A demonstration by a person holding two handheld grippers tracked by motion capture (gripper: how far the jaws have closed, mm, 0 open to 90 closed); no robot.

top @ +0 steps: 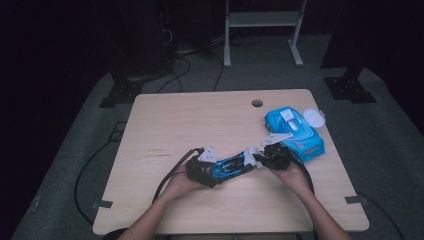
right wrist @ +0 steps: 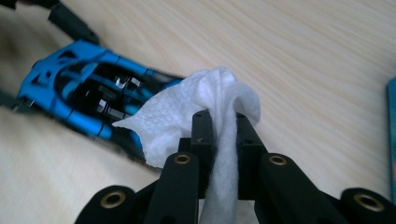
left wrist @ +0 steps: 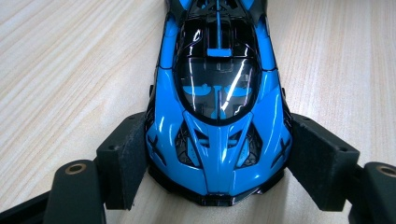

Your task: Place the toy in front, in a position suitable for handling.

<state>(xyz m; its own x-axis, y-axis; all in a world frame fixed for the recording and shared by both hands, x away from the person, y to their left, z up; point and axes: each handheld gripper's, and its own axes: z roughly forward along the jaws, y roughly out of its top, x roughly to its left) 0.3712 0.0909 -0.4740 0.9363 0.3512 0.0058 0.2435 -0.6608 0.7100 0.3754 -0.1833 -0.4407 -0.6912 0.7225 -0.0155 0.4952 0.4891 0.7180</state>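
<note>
Fingers [left wrist: 122,161] of the left gripper [left wrist: 217,158] stand either side of the nose of the blue toy car [left wrist: 218,116], pads pressed against its front flanks, so the car is gripped by its front end; in the high view the left gripper [top: 216,172] sits near the middle of the table [top: 165,125], with the car [top: 231,166] lying on the wood between the two hands, a little nearer the person's edge than the far one; fingers [right wrist: 202,133] of the right gripper [right wrist: 225,133] are closed tight on a white wipe [right wrist: 196,105], pinched at its middle so that one fold rises above the tips and a flap spreads out to the side; that flap lies against the rear part of the car [right wrist: 79,88], seen in the right gripper view with dark engine detail showing between blue bodywork; in the high view the right gripper [top: 260,159] meets the car's far end, the wipe [top: 251,152] a small pale patch at the contact; a blue pack of wipes [top: 295,132] lies on the table beyond the right hand [top: 292,175], near the right edge, its white lid flap [top: 313,117] open; the left hand [top: 182,182] holds its gripper from the person's side; a round cable hole [top: 257,103] sits near the table's far edge.
</note>
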